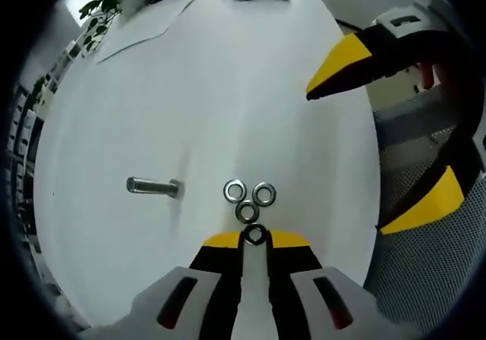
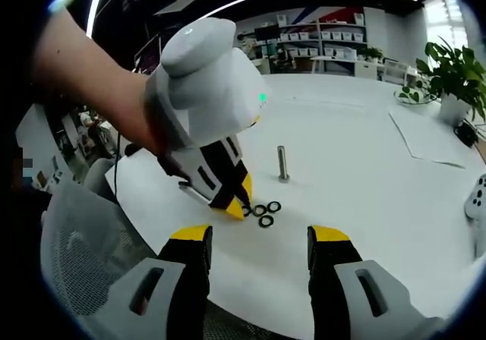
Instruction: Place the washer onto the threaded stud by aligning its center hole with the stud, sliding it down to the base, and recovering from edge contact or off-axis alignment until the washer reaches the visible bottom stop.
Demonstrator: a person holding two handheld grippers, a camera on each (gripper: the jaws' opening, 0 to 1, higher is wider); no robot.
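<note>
Left gripper (image 1: 255, 237): jaws closed on one washer (image 1: 256, 234). Three washers (image 1: 248, 199) at its 12 o'clock; stud (image 1: 154, 186) upright at 10 o'clock, on desk (image 1: 213, 105). Right gripper (image 2: 260, 237): wide open, empty.

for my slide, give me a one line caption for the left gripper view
Left tool pinches one washer beside three loose washers on the white table, stud nearby.

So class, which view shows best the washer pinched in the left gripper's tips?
The left gripper view: the washer sits close up between the left gripper tips, its center hole plain. In the right gripper view, that gripper comes in from the left and its yellow tips hide the washer.
</note>
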